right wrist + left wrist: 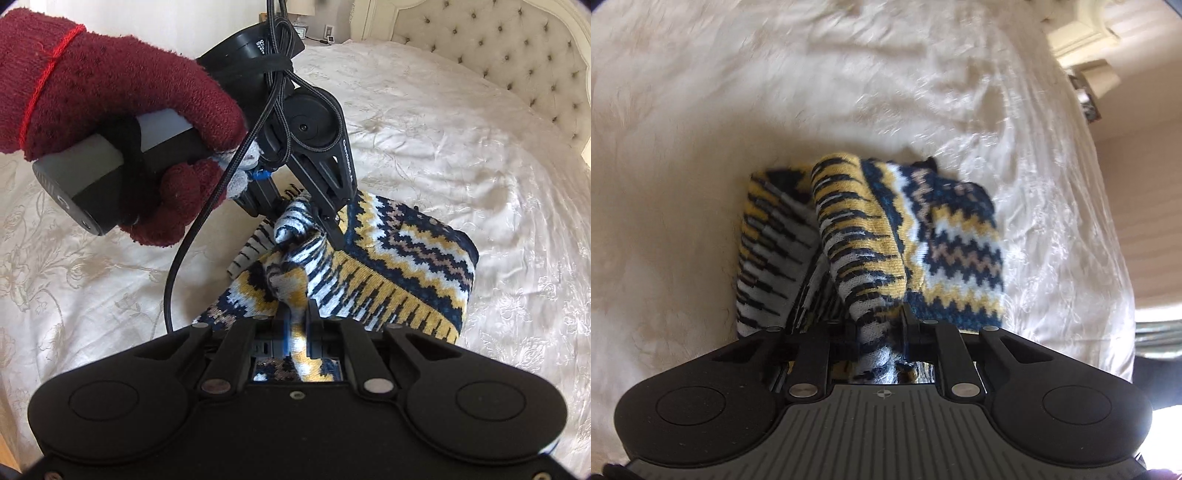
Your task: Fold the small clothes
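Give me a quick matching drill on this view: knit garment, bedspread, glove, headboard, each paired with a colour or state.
Things:
1. knit garment
2. bedspread
3. glove
4. headboard

Descriptions:
A. dark red
B. tufted with buttons
C. pinched by both grippers
D. cream, wrinkled

Pairs: 1-C, 2-D, 3-A, 4-B

Cream embroidered bed (424,122); patterned knit garment (406,258) lying on it.
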Motion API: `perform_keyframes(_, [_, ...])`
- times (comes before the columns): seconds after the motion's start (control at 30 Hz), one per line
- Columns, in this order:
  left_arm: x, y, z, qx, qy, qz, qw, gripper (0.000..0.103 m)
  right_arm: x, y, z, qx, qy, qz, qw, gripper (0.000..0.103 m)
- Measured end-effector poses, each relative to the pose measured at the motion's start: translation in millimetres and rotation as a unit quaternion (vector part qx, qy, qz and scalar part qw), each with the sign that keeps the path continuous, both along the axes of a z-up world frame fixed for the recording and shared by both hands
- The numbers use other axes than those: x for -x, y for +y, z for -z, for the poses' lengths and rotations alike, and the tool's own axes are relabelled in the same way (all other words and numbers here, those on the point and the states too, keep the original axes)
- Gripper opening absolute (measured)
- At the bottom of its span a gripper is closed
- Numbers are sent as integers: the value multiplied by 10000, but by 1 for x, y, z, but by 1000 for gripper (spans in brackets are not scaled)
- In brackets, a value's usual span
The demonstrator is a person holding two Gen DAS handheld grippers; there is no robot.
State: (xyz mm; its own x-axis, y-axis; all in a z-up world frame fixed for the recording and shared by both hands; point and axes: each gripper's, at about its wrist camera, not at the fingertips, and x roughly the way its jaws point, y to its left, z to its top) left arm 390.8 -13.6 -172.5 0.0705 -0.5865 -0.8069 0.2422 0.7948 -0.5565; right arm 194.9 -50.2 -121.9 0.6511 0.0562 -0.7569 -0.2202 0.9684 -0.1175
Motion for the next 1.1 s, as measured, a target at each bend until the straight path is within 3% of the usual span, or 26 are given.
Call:
perform_keyframes(0.13, [9,8,-23,-25,-548,288,9981,17,6,6,-10,-105,-118,-182,9997,12])
perform_keyframes(0.3, [0,21,12,-512,-366,94,9980,17,-4,27,16,-114,267,-567,9980,13])
perform_keyframes(0.37, [-4,26,29,-587,-264,55,9979,27,-16,34,36,-132,595,-668,9959,15])
perform_keyframes(0.43, [-5,32,34,-544,-240,-38,9982,33,-25,36,53,-181,901,-663,9936,25])
perform_keyframes(0.5, [-6,37,31,-410,-261,-87,9988,36,-29,31,55,-392,986,-582,9926,28])
perform_keyframes(0.6, [-3,45,21,-446,-493,-228,9975,48,-26,15,43,-784,896,-493,9917,55])
perform_keyframes(0.63, [-1,49,16,-441,-634,-316,9965,52,-24,8,39,-918,864,-445,9910,59])
perform_keyframes(0.7, [2,57,7,-393,-808,-484,9948,61,-19,-5,31,-1093,793,-291,9904,59])
perform_keyframes(0.77, [5,65,1,-345,-863,-588,9939,69,-15,-24,22,-1308,695,-42,9890,69])
perform_keyframes(0.83, [11,68,-4,-348,-889,-604,9936,70,-11,-47,15,-1559,583,269,9857,77])
perform_keyframes(1.1, [51,59,-10,-476,-906,-237,9945,70,-18,-123,7,-2082,533,1658,9624,77])
